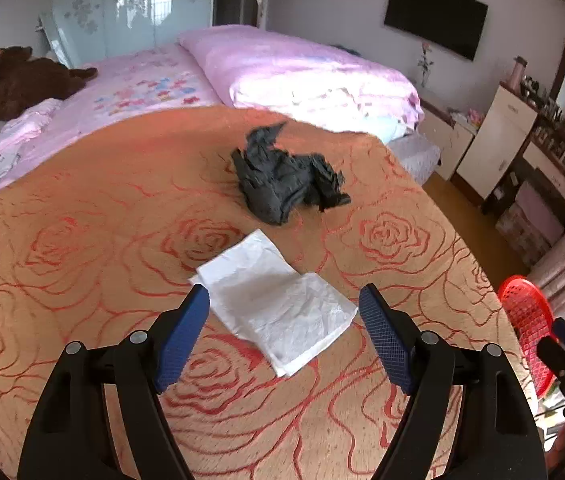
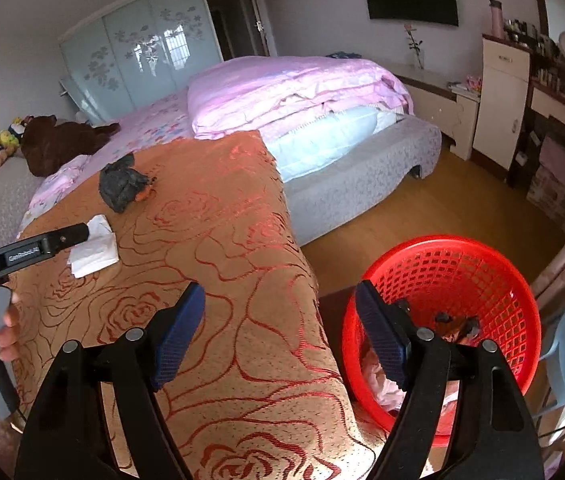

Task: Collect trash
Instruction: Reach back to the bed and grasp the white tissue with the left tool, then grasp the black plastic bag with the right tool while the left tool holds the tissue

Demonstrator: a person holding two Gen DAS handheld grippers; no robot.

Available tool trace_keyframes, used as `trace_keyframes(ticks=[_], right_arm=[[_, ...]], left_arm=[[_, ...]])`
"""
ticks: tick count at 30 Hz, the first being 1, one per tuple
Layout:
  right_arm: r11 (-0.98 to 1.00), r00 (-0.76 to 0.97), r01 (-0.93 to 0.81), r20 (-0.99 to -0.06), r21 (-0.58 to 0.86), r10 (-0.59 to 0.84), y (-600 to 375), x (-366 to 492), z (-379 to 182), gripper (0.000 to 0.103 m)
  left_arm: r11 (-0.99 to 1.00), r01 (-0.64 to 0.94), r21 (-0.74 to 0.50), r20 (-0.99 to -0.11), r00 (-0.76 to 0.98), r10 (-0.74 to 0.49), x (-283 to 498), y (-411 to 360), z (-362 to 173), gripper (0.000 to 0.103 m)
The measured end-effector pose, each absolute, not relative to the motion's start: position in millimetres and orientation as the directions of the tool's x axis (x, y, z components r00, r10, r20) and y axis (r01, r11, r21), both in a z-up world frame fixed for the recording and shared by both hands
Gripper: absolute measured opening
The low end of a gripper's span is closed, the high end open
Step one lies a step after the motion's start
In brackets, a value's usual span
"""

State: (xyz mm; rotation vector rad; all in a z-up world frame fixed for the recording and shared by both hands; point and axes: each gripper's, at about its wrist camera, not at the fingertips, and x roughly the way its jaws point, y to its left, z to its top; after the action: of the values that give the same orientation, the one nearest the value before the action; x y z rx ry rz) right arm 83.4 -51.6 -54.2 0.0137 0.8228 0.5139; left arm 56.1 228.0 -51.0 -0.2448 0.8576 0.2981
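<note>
A brown plush bear (image 1: 26, 80) lies on the pink bed (image 1: 154, 80) below a wall television (image 1: 434, 18).

A home bedroom: beyond the jaws lie a bed (image 1: 122, 92) with pink quilt (image 1: 302, 72), a mirrored wardrobe (image 1: 130, 8), wall television (image 1: 434, 18) and dressing table (image 2: 562, 92).

Left gripper (image 1: 282, 312) and right gripper (image 2: 280, 312) both angle downward, jaws wide, apparently holding nothing.

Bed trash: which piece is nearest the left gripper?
The white tissue, flat just ahead of the open left gripper. The crumpled black bag lies farther up the bedspread.
</note>
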Motion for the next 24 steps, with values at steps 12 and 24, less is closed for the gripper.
trace_keyframes(ticks=[12, 24], right_arm=[[0.859, 0.528, -0.475, -0.718, 0.193, 0.454, -38, 76, -69, 0.075], [0.832, 0.507, -0.541, -0.742, 0.122, 0.438, -12, 60, -83, 0.075]], left_arm=[[0.933, -0.357, -0.053, -0.791, 0.585, 0.179, 62, 228, -76, 0.038], [0.945, -0.322, -0.062, -0.768, 0.620, 0.161, 26, 225, -69, 0.015]])
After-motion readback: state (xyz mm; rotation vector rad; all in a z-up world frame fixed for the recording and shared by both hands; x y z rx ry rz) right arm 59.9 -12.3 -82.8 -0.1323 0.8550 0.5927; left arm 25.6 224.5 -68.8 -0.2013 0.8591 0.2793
